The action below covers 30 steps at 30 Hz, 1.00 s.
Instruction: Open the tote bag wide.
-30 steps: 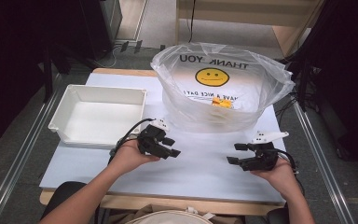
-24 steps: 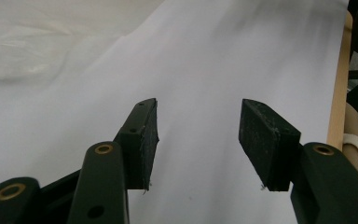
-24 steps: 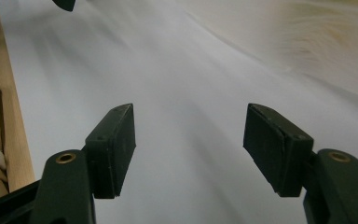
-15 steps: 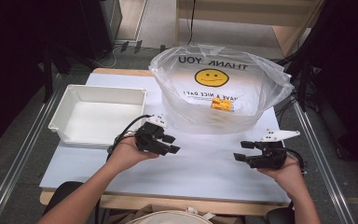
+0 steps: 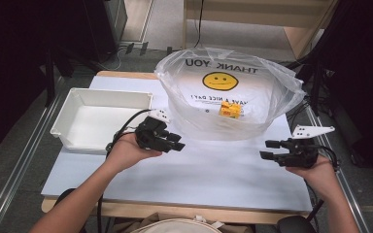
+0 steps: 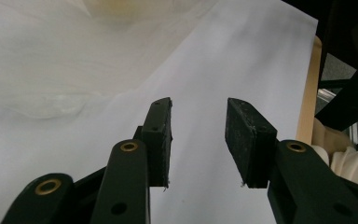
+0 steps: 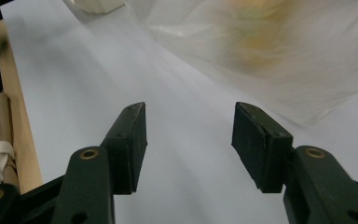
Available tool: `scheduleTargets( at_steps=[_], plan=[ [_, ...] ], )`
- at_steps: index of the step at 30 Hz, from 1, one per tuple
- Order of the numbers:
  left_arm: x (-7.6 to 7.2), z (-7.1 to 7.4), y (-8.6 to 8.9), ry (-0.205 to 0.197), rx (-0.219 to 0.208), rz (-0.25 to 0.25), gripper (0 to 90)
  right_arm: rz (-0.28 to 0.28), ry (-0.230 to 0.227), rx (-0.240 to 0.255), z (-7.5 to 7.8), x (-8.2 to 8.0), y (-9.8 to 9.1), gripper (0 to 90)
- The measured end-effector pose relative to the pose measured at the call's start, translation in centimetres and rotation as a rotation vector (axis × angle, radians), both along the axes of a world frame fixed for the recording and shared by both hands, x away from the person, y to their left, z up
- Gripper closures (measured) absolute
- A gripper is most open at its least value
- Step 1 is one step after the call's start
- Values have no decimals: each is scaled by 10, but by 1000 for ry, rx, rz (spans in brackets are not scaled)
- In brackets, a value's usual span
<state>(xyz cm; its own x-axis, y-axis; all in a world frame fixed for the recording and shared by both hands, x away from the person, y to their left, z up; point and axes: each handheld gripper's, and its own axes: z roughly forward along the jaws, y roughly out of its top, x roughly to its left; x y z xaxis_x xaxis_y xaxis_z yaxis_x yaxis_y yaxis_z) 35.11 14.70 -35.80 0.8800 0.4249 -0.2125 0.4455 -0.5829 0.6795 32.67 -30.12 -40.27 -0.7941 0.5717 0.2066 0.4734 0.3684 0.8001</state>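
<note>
A clear plastic bag printed with a yellow smiley face stands open at the back middle of the white table. A small yellow box lies inside it. My left gripper hovers just in front of the bag's left side, jaws pointing right. In its own view the left gripper is open over bare table, the bag to its left. My right gripper hangs near the bag's front right, jaws pointing left, and the right gripper is open too. Both pairs of jaws have just been closing with nothing between them.
A white empty tray sits at the left of the table, close beside the left hand. The table's wooden front edge runs near the person's body. Metal rails flank the table, and a wooden shelf stands behind it.
The right gripper has moved to the right, away from the table's middle, and risen a little. The left gripper has lifted slightly. Both pairs of jaws stand narrower than before.
</note>
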Motion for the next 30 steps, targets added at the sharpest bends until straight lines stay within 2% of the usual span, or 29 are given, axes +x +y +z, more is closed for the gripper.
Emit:
scheduleTargets(
  at_steps=[3,6,10,14,16,19,20,22,26,27,28,30],
  plan=[
    [0,6,2,-7,-6,-2,636,-4,-3,6,5,3,-8,474],
    [2,14,5,-4,-25,-3,658,-16,-24,12,14,10,-24,499],
    [4,19,6,-7,-21,-2,685,-29,-34,17,23,17,-36,511],
    [5,30,9,-11,-31,-11,742,-33,-73,4,32,22,-44,553],
    [6,35,10,-11,-35,-15,778,-32,-71,6,37,26,-47,583],
    [6,40,10,-10,-40,-26,820,-29,-31,8,45,34,-51,650],
    [6,44,11,-23,-35,-24,831,-30,-28,7,47,37,-52,689],
    [6,50,11,-19,-46,-24,850,-29,-24,20,53,41,-56,739],
    [7,61,12,-29,-51,-28,873,-1,-48,13,67,49,-61,839],
    [8,69,13,-36,-57,-30,875,4,-61,8,72,50,-62,850],
    [8,69,13,-36,-57,-30,879,4,-61,8,72,50,-62,850],
    [12,79,15,-45,-72,-33,887,21,-81,13,87,57,-65,897]
  ],
)
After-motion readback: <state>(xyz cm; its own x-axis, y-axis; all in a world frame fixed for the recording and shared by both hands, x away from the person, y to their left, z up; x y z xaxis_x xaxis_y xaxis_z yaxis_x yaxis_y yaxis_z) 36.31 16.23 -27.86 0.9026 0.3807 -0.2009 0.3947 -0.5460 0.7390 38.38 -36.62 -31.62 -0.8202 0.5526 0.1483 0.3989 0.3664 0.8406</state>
